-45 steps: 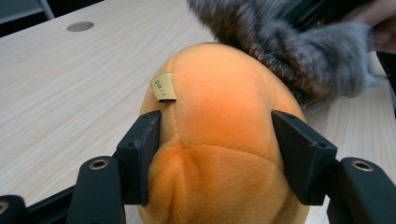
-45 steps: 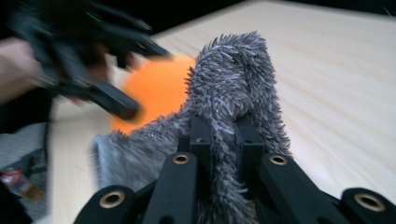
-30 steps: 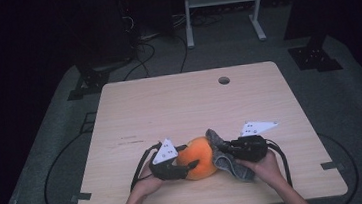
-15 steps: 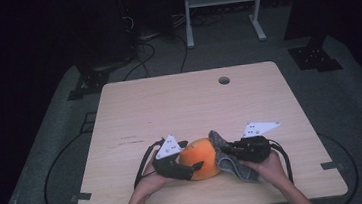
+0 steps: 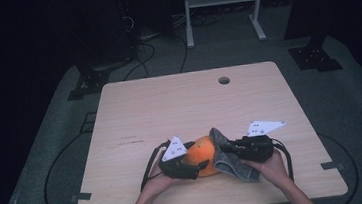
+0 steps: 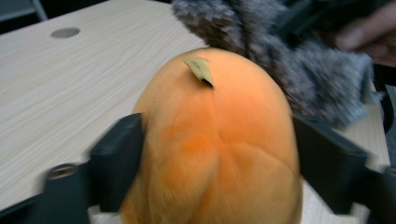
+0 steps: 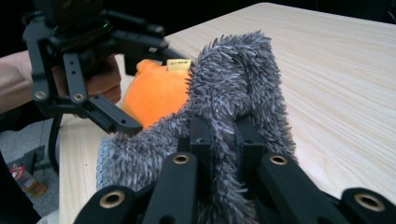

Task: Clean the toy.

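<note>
Right gripper (image 7: 223,140) pinching grey fur (image 7: 233,79) (table-edge)

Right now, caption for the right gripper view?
Right tongs pinch grey furry fabric; left tongs straddle the orange plush behind it.

On the worktop (image 5: 169,108) there is one orange plush toy (image 5: 201,150) and one grey furry cloth (image 5: 227,155). Two grippers are there, the left gripper (image 5: 203,166) and the right gripper (image 5: 226,148).
</note>
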`<state>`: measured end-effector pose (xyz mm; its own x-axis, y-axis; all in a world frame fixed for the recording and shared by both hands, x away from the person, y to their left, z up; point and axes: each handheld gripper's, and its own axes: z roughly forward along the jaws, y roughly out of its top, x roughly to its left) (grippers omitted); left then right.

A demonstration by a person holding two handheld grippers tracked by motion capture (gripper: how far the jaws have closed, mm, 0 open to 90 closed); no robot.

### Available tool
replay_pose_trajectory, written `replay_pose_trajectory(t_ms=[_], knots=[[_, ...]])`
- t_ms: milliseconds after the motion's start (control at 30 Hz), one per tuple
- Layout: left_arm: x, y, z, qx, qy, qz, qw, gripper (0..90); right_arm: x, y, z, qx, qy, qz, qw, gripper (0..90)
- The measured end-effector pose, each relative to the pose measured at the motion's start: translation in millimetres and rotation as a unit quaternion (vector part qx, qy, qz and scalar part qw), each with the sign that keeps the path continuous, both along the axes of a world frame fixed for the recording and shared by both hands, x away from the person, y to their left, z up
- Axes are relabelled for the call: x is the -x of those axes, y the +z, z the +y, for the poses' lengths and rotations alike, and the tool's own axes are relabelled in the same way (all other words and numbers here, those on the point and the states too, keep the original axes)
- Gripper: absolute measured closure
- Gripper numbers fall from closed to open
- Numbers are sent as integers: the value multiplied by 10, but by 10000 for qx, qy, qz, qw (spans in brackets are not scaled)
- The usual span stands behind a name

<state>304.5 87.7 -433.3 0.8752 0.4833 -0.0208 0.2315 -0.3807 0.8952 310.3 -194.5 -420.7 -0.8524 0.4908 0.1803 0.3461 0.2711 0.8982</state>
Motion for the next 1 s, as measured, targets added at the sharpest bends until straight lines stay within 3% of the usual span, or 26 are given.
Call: replay_pose_trajectory(t_ms=[67,133,167,200,367,400,433,467,533,633,667,733,767,867,933,1000], knots=[[4,-9,5,-99,-3,4,10000,138,11,4,39,25,39,-34,10000,807],[17,-17,15,-88,-47,-39,9999,189,12,1,48,29,58,-21,10000,807],[29,-23,26,-164,-65,-93,9998,277,5,-11,38,14,75,20,10000,807],[29,-23,26,-164,-65,-93,9998,299,5,-11,38,14,75,20,10000,807],[37,-45,52,-302,-87,-176,9994,341,-57,-88,-55,29,-110,166,9998,807],[36,-52,63,-319,-97,-210,9992,354,-34,-35,-65,17,-95,115,9999,807],[36,-52,63,-319,-97,-210,9992,359,-34,-35,-65,17,-95,115,9999,807],[32,-59,78,-311,-153,-209,9992,360,10,38,-28,-131,62,-20,9999,806],[23,-67,99,-310,-182,-185,9992,361,29,31,43,-24,128,-84,9999,806],[15,-87,113,-326,-208,-196,9991,366,-11,-62,60,-5,128,41,9999,807],[-4,-88,123,-292,-189,-152,9993,365,-75,-131,8,-17,5,209,9998,807],[-7,-88,128,-275,-195,-134,9993,365,-100,-145,-28,47,-75,249,9997,807],[-13,-90,144,-264,-213,-138,9993,365,-107,-141,-87,118,-260,289,9992,807],[-13,-92,146,-281,-207,-147,9993,365,-64,-93,-83,-66,-191,240,9995,807],[-9,-91,142,-305,-192,-151,9992,365,-51,-94,-5,125,-112,85,9998,807],[-13,-93,136,-283,-166,-148,9994,365,-131,-171,-57,209,-286,304,9989,807]])
